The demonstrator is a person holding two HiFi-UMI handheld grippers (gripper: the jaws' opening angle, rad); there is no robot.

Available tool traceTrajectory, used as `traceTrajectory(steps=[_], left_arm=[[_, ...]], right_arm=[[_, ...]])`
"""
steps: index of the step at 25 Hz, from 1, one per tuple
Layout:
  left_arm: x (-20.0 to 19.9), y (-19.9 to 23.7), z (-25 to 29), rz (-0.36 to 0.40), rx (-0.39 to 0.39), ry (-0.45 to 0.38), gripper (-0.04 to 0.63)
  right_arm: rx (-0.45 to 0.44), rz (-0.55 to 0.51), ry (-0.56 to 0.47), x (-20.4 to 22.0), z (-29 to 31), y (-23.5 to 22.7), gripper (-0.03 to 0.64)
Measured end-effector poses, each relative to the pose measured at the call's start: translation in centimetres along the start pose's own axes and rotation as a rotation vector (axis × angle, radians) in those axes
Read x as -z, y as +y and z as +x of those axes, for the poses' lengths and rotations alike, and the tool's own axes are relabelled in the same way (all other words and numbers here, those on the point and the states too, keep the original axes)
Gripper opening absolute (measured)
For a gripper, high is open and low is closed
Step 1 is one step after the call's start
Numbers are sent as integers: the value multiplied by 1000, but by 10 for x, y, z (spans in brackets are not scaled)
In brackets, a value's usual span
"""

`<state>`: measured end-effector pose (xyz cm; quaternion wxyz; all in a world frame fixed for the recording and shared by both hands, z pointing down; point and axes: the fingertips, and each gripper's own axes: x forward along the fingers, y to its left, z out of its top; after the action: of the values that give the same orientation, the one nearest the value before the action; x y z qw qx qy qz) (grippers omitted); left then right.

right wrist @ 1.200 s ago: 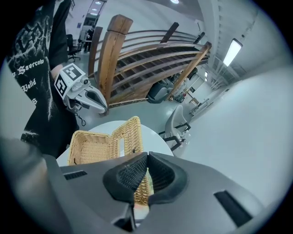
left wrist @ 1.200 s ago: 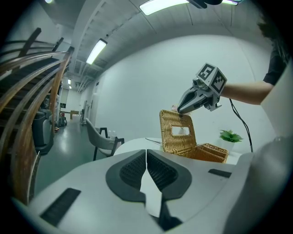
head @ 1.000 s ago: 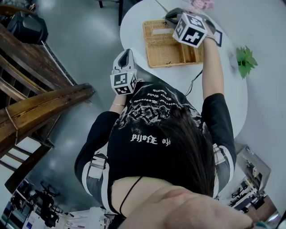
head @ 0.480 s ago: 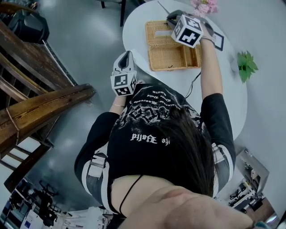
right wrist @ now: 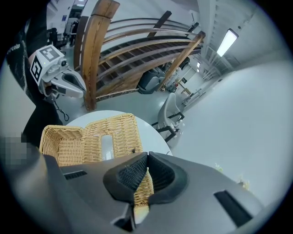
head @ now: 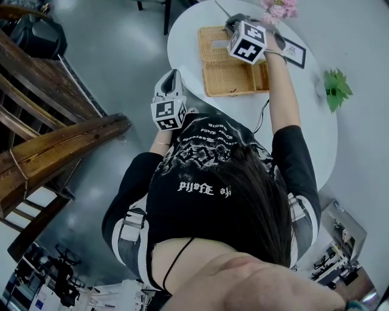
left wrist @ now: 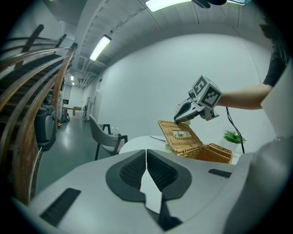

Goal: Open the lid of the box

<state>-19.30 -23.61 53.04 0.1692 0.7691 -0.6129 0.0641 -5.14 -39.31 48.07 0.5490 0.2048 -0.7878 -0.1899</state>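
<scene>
White round table point(head: 304, 121) carries everything, and the wicker box point(head: 234, 78) on it is the landmark. Nearest the person, on the near side of the box and well short of it, the left gripper point(head: 172, 76) hangs at the table's edge with its jaws pressed together on nothing. It seems parked there because the box sits steady enough that the job needs only one hand.

The box body lies open, its woven inside bare. On its far side the slotted lid point(head: 213, 44) has swung on its hinge past upright and leans away from the box. The right gripper point(right wrist: 145, 171) reaches over the box and pinches the lid's free edge, a strip of wicker nipped tight between nearly closed jaws. Holding the edge farthest from the hinge probably gives the most leverage and lets the lid be lowered gently.

Beyond the box stand pink flowers point(head: 276, 7) and a framed card point(head: 295, 51). A green plant point(head: 335, 88) sits off to its right.
</scene>
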Motion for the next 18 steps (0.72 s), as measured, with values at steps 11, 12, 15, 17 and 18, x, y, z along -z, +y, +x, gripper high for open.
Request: traceTrajectory(steps=[11,12,15,17,18], left_arm=[[5,9,2,-5,-10,17,25],[5,10,2,-7,-10,20,25],[6,12,5,-11,-12,29,25],[6,13,5,-11,-10,31,25],[6,13,6,-10,-8,32,25]], right_arm=[[8,52,29,3,20,0,32],[10,50,31,3,21,0,32],[18,53,44,7,28,0,32],[20,62,49,9,32,1,32],[19,67,48,9,34,1,32]])
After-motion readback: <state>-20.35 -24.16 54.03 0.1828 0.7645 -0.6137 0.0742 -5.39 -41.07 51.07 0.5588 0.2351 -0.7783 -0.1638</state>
